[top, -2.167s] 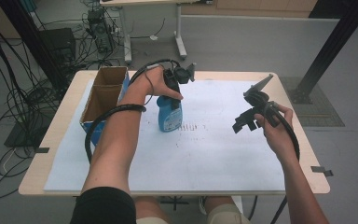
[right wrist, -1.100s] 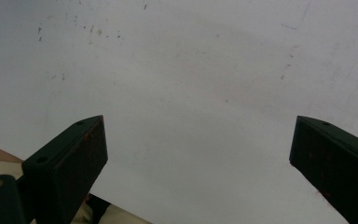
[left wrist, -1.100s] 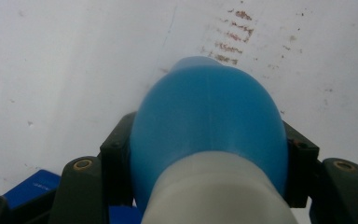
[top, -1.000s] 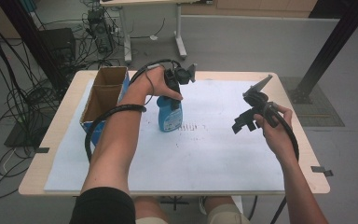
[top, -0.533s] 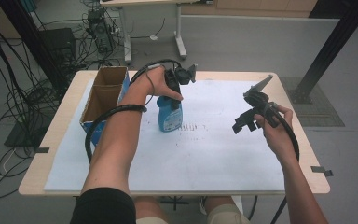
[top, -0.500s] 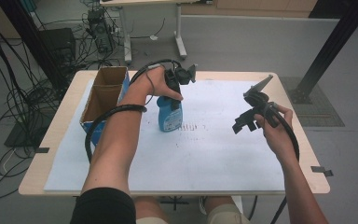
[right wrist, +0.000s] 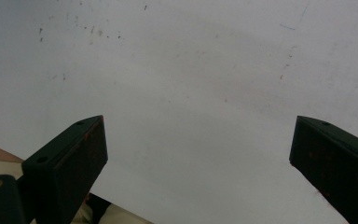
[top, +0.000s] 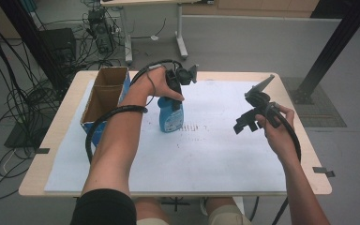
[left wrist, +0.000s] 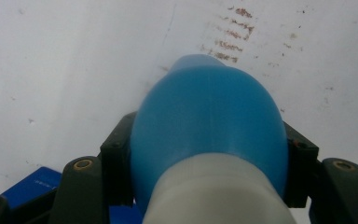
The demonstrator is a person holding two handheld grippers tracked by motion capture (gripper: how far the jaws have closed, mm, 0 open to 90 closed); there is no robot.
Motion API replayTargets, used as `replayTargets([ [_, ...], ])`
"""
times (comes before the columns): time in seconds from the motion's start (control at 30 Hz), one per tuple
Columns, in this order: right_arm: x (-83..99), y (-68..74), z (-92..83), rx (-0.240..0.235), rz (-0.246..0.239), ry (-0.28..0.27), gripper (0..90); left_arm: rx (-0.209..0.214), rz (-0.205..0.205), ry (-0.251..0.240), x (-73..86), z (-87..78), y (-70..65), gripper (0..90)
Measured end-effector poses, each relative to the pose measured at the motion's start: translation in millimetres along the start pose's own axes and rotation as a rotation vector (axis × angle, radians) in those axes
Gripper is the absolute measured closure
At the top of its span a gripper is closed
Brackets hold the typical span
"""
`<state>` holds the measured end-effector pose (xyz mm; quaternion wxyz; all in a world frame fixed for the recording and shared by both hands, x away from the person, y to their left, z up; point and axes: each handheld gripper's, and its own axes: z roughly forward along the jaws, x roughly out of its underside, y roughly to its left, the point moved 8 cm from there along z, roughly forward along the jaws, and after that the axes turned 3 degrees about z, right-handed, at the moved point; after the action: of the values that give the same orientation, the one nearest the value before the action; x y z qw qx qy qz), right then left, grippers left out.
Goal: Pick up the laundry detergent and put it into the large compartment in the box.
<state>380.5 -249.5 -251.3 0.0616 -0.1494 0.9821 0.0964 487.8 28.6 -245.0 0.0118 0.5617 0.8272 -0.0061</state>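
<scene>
Since the blue bottle [top: 171, 114] stands upright on the white sheet [top: 201, 154] w/ its neck up, the left hand-held gripper [top: 175, 96] comes at it from above and is clamped on its upper part; the left gripper view shows both jaws pressed against the blue shoulders [left wrist: 207, 121], just below the pale cap [left wrist: 219, 193]. That top grip probably keeps the bottle vertical for a lift or shift. The bottle's base looks to be on the sheet, near mid-counter, just right of the cardboard box [top: 104, 96].

The right hand-held gripper [top: 244, 123] is held above the sheet's right part, well apart from the bottle, jaws spread wide w/ nothing between them, likely on standby.

Around: box is open-topped, blue on its lower side, at the counter's [top: 56, 140] left edge. Faint reddish marks [top: 187, 127] on the sheet just beside the bottle. The left gripper's cable [top: 108, 119] loops over the forearm, near the box, and could snag if the bottle goes that way. Otherwise the path right and forward looks free.
</scene>
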Motion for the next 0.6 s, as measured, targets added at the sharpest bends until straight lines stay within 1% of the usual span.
replayTargets([
  [0.6, -0.4, 0.1, 0.2, -0.002, -0.006, -0.001, 4.1, -0.004, -0.003, 0.001, -0.4, -0.1, -1.2, 37.8],
])
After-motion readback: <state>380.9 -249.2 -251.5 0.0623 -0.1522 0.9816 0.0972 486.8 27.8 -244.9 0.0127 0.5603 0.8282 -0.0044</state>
